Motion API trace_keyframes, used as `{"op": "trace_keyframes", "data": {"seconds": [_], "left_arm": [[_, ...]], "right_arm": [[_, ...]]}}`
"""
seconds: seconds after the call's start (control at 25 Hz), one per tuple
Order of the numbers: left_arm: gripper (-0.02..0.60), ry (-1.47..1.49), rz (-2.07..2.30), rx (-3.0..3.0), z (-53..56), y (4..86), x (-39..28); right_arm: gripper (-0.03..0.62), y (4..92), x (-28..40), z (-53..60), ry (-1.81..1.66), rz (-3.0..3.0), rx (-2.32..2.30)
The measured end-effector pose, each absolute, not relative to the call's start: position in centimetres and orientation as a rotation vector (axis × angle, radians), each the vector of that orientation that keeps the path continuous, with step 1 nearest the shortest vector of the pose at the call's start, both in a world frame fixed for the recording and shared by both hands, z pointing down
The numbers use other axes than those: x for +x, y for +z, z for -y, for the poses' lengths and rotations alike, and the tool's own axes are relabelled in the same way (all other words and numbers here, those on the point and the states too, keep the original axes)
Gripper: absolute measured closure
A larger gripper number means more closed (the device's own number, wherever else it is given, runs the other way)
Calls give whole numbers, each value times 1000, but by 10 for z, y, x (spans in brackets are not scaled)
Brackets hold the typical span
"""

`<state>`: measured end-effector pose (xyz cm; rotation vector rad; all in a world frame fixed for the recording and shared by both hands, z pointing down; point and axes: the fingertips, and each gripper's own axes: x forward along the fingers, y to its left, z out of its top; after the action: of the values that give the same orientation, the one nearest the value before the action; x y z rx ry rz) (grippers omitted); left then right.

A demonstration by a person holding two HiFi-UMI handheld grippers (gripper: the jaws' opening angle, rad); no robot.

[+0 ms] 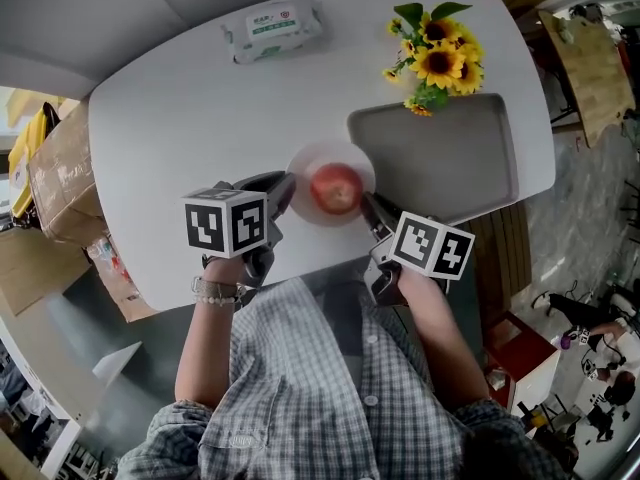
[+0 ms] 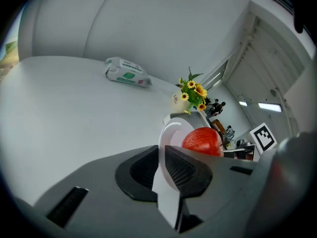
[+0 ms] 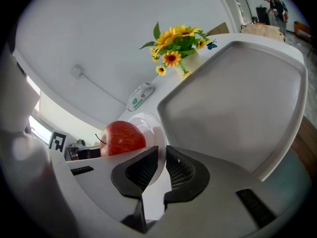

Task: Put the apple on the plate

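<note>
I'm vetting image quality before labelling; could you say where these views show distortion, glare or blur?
Head view: sharp, even light, table edge bowed. Left gripper view: dark fisheye corners, apple crisp. Right gripper view: tray rim bent, blown-out brightness at left.

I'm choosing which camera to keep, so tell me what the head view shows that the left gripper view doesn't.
Only the head view shows the person's checked shirt, a wristband, the cardboard box off the table edge, and both grippers from above, the left gripper and right gripper on opposite sides of the plate. Only the left gripper view shows the plate's rim clamped between the left gripper's own jaws, plus ceiling lights. Both show the red apple sitting on the plate, the sunflowers and the wipes pack.
</note>
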<state>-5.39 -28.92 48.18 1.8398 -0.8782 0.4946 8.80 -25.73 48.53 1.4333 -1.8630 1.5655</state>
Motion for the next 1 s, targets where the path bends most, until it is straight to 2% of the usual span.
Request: {"op": "trace_keyframes", "data": {"seconds": [0.64, 1.0], "left_arm": [[535, 613, 763, 1916, 315, 487, 71], [535, 688, 733, 1908, 322, 504, 117]], "right_arm": [[534, 478, 210, 273, 1549, 1818, 1577], [534, 498, 254, 277, 1536, 1776, 1569]]}}
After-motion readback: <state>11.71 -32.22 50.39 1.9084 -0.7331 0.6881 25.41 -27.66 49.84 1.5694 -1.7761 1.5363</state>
